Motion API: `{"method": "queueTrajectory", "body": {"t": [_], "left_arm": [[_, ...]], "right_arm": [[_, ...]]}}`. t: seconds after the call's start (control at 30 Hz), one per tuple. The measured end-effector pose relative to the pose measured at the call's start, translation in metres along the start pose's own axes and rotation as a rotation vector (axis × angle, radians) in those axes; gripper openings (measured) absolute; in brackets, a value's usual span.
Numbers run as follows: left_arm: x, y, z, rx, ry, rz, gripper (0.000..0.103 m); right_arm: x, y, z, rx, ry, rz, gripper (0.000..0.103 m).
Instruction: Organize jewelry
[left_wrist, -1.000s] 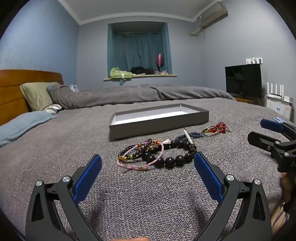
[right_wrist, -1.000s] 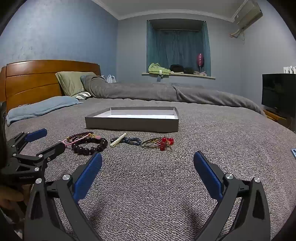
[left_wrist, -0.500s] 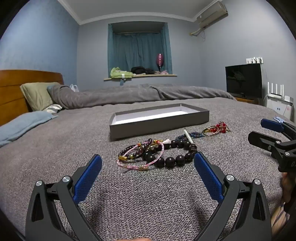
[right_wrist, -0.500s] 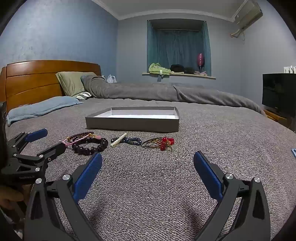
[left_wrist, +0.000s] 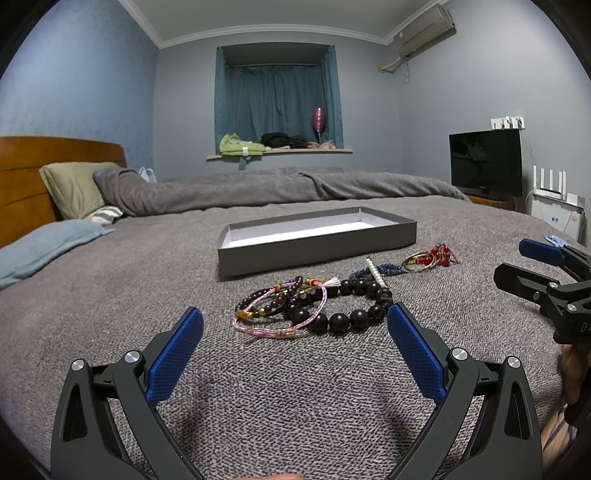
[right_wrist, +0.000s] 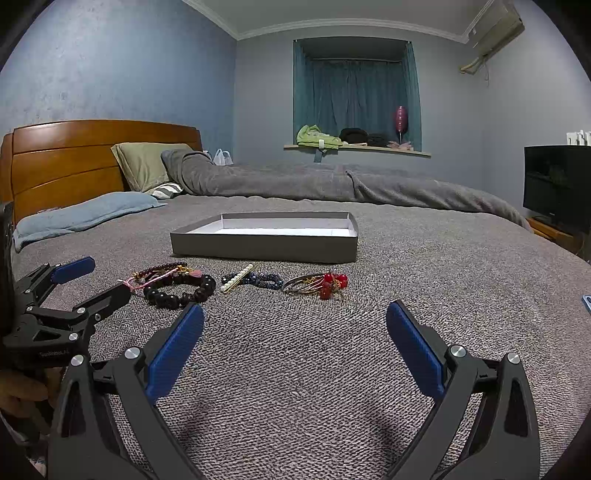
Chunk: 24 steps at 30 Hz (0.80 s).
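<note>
Just this side of the tray (left_wrist: 317, 249) the bracelets (left_wrist: 314, 304) lie strewn across my grey blanket (right_wrist: 424, 280), nearest my left gripper (left_wrist: 295, 325), while my right gripper (right_wrist: 294, 325) hangs alongside, both spread wide, grasping nothing.

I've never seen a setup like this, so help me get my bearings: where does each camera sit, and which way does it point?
Left wrist view: sits on the left tongs, low over the grey bedspread, facing the bracelets and grey tray; the right tongs and a bit of hand show at right.
Right wrist view: sits on the right tongs, facing the same way; the left tongs show at left.
Shared: tray, bracelets, bedspread, curtained window.
</note>
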<state>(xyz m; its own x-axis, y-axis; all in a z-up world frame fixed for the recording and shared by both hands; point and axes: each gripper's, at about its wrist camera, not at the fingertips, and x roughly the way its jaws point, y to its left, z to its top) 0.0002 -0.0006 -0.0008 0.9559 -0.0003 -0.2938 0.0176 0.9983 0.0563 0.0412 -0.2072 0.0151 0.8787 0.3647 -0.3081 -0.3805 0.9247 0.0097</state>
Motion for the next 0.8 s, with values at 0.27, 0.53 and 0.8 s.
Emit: {"method": "queueTrajectory", "body": {"t": [0.27,0.53,0.8], "left_arm": [[0.0003,-0.0005,-0.0001,0.000,0.003,0.001,0.099],[0.0024,-0.0010,-0.0008,0.006,0.008,0.001,0.099],[0.0048,-0.0017,-0.0008,0.008,0.010,0.000,0.099]], "right_arm": [[-0.0022,0.0001,-0.0005,0.000,-0.002,0.001,0.098],[-0.0038,0.0003,0.0011,0.005,-0.006,0.004,0.098],[-0.0037,0.0002,0.0010,0.005,-0.005,0.003,0.098]]}}
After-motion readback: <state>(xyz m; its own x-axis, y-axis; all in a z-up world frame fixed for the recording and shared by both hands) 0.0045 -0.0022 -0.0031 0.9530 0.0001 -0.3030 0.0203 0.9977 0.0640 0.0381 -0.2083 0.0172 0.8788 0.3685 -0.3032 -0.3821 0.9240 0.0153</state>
